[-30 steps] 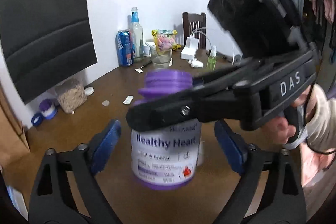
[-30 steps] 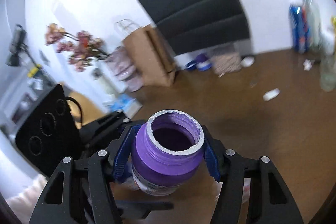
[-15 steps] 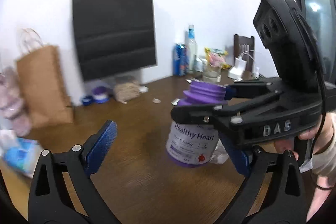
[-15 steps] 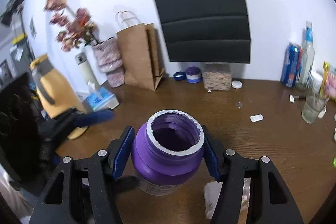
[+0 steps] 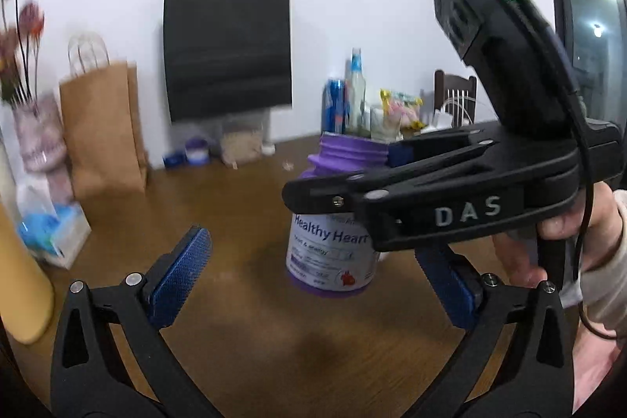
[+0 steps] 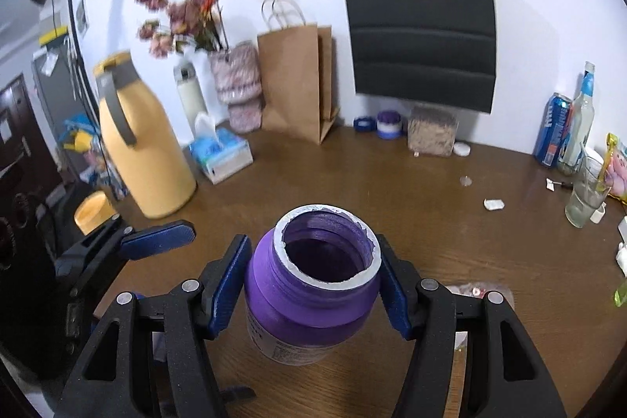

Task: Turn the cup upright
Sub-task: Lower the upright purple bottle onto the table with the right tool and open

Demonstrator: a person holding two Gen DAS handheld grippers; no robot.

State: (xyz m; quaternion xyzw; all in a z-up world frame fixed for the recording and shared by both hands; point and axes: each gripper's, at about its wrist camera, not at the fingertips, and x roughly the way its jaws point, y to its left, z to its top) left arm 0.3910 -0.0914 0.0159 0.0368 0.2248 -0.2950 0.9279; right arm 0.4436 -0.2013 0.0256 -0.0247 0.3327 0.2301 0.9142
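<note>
The cup is a purple open-topped jar [image 6: 309, 304] labelled "Healthy Heart" [image 5: 331, 241]. It stands upright with its mouth up, base at or just above the brown table [image 6: 450, 222]; I cannot tell whether it touches. My right gripper [image 6: 313, 273] is shut on the jar's shoulder, a blue pad on each side; in the left wrist view the right gripper [image 5: 352, 175] reaches in from the right, held by a hand [image 5: 564, 234]. My left gripper [image 5: 311, 245] is open and back from the jar, which sits towards its right finger. One of its blue pads [image 6: 156, 236] shows at left.
A yellow jug [image 6: 141, 143], a tissue box [image 6: 221, 153], a flower vase [image 6: 237, 81] and a brown paper bag [image 6: 298, 81] line the far left. A glass [image 6: 586, 198], can [image 6: 552, 130] and bottle [image 6: 580, 116] stand at right. Small scraps [image 6: 493, 204] lie mid-table.
The left gripper has pulled back and leftward, so the jar is no longer between its fingers. The right gripper has kept hold of the upright jar, now lower over the table.
</note>
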